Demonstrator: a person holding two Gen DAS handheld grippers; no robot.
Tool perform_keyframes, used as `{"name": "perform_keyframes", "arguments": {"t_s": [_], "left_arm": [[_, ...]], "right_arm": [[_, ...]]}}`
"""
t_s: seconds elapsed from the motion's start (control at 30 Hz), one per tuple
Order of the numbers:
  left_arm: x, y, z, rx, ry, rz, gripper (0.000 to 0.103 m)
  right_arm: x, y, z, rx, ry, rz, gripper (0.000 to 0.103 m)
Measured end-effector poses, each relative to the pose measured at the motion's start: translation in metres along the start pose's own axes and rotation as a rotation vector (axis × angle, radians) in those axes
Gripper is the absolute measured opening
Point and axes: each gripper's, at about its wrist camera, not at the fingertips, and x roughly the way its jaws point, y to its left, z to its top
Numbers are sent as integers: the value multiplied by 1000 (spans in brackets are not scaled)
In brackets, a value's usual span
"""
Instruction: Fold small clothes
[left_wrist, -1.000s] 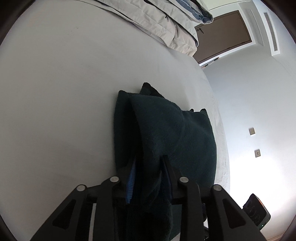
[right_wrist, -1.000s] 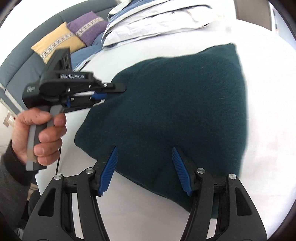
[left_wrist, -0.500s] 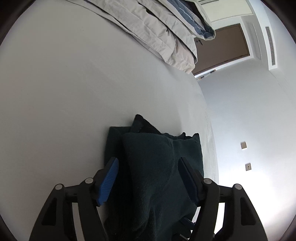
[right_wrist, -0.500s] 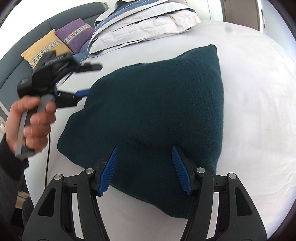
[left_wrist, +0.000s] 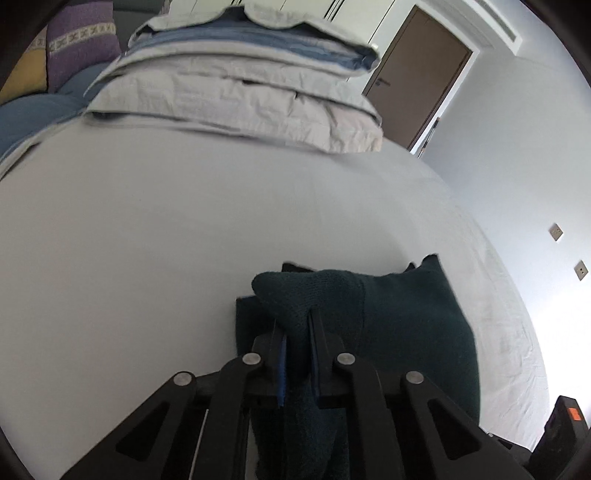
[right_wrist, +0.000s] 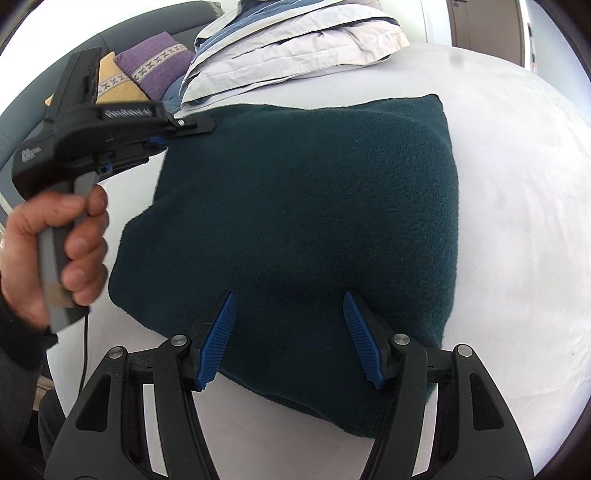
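A dark green knitted garment (right_wrist: 314, 206) lies folded on the white bed sheet (right_wrist: 517, 184). My left gripper (left_wrist: 295, 321) is at its far left corner; its jaws are closing, with a raised fold of the green cloth (left_wrist: 306, 295) pinched between the pads. In the right wrist view that left gripper (right_wrist: 184, 129) shows at the corner, held by a person's hand (right_wrist: 55, 251). My right gripper (right_wrist: 288, 306) hovers over the garment's near edge, open, with nothing gripped between its blue pads (right_wrist: 221, 332).
Folded pale and blue bedding (left_wrist: 236, 99) is stacked at the head of the bed, with purple (right_wrist: 155, 59) and yellow (right_wrist: 110, 85) cushions beside it. A brown door (left_wrist: 417, 74) and a white wall lie beyond. A black device (left_wrist: 561, 432) sits off the bed's right edge.
The left gripper let go, opened wide over the garment, then closed on a fold at its corner while rising and turning. The right gripper stayed open above the near edge.
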Motion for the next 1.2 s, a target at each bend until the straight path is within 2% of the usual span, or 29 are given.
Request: {"name": "perform_keyframes", "arguments": {"t_s": [0.03,0.07,0.13,0.2,0.27,0.33,0.47,0.53,0.6,0.63,0.67,0.7,0.77,0.8,0.87,1.0,1.03,1.1,1.13,1.2], "left_arm": [[14,6,-2,-11,58,8,22],[23,12,-4,-25,84,22,28],[19,23,-4,-63,60,16,34],[0,27,-4,-96,14,32,36],[-18,27,-3,-89,-26,47,36],[-35,22,-1,-75,-48,18,36],[-63,-9,-14,43,-47,-72,36],[-62,-23,-24,76,-39,-85,36],[-54,-30,-40,114,-3,-69,33],[-47,-32,-47,134,14,-41,25],[-39,-31,-55,141,41,-17,23],[-32,-28,-61,132,66,-9,22],[-19,-17,-68,124,74,3,14],[-18,-16,-71,126,68,-1,14],[-17,-17,-72,139,69,2,14],[-13,-25,-73,199,77,37,15],[-13,-23,-73,190,78,31,15],[-12,-17,-73,165,80,9,14],[-14,-16,-75,164,81,2,14],[-12,-15,-77,175,79,-2,15]], "right_arm": [[2,0,0,-3,5,-5,59],[4,3,2,-3,11,-6,60],[4,4,2,-8,17,-9,61],[-1,3,2,-4,22,3,61],[-3,0,9,20,14,35,61],[-14,-8,11,60,-10,63,60],[-39,-24,15,127,-75,107,57],[-44,-35,19,163,-81,148,53],[-42,-39,20,160,-70,132,50],[-39,-41,19,158,-59,121,49],[-37,-43,17,163,-50,118,48],[-34,-47,17,172,-39,120,48],[-23,-48,11,193,-3,136,45],[-16,-47,5,202,10,140,41],[-20,-50,3,215,-2,157,41],[-42,-63,1,283,-101,255,41],[-40,-70,-2,316,-97,277,41],[-22,-80,-10,348,-24,280,41],[-6,-89,-21,371,20,304,35],[-3,-102,-34,419,-26,381,32]]}}
